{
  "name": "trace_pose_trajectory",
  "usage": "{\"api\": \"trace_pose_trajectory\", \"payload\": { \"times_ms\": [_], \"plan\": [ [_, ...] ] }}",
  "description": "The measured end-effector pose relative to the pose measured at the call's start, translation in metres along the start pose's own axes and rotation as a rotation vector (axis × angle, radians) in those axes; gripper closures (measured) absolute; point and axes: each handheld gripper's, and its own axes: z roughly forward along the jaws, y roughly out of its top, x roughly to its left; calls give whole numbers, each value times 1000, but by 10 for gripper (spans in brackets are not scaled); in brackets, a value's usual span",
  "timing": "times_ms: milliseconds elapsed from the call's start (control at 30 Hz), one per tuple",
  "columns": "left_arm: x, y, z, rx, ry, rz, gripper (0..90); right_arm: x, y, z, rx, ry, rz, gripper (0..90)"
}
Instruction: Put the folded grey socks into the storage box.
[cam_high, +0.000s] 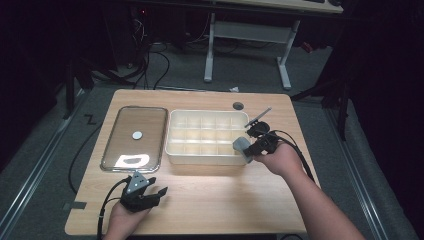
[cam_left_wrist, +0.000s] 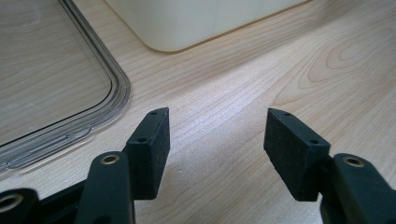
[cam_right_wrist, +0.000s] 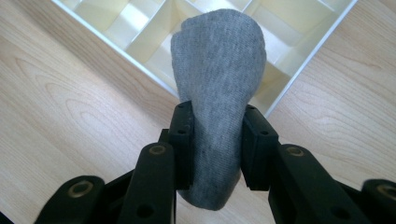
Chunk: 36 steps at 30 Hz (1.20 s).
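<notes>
Jaws of right gripper (cam_right_wrist: 212, 140) tight on grey rolled cloth (cam_right_wrist: 217, 88); left gripper (cam_left_wrist: 217, 144) jaws wide, bare.

A light wooden table (cam_high: 210, 200) is standing on a grey floor (cam_high: 45, 150) and carrying two things. A cream compartment box (cam_high: 207, 136) is sitting near the table's middle. Just left of the box, a clear lid (cam_high: 134, 138) is lying flat. Behind the box, a small dark round grommet (cam_high: 238, 106) is showing in the tabletop.
</notes>
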Motion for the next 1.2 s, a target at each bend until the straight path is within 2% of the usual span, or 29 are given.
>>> {"api": "trace_pose_trajectory", "payload": {
  "times_ms": [233, 267, 300, 533, 667, 800, 833, 900, 933, 967, 1000, 1200],
  "plan": [
    [1, 0, 0, 0, 0, -2, 415, -4, 15, 5, 48, -12, -13, 701],
    [1, 0, 0, 1, 0, -1, 415, -4, 16, 5, 57, -11, 6, 701],
    [1, 0, 0, 1, -1, -2, 415, -5, 18, 7, 59, -16, -15, 701],
    [2, 0, 0, -1, -1, -2, 415, -9, 28, 14, 86, -24, -16, 701],
    [2, 0, 0, -2, -3, -2, 416, -7, 34, 21, 126, -52, -30, 702],
    [2, 0, 0, -1, -4, 0, 416, -7, 39, 28, 165, -73, -7, 706],
    [2, 1, -1, 1, -5, 1, 416, -7, 41, 31, 184, -76, -14, 706],
    [2, 1, -1, -1, -5, -1, 416, -7, 43, 35, 208, -103, -25, 709],
    [2, 1, -1, 0, -5, 2, 416, -6, 43, 39, 230, -113, -10, 712],
    [2, 1, -1, 2, -5, 2, 416, -7, 44, 42, 235, -111, -18, 713],
    [2, 1, -1, 3, -5, 2, 416, -5, 44, 46, 246, -115, -1, 715],
    [2, 0, -1, 1, -5, 0, 416, -3, 47, 61, 296, -108, -41, 728]
  ]
}}
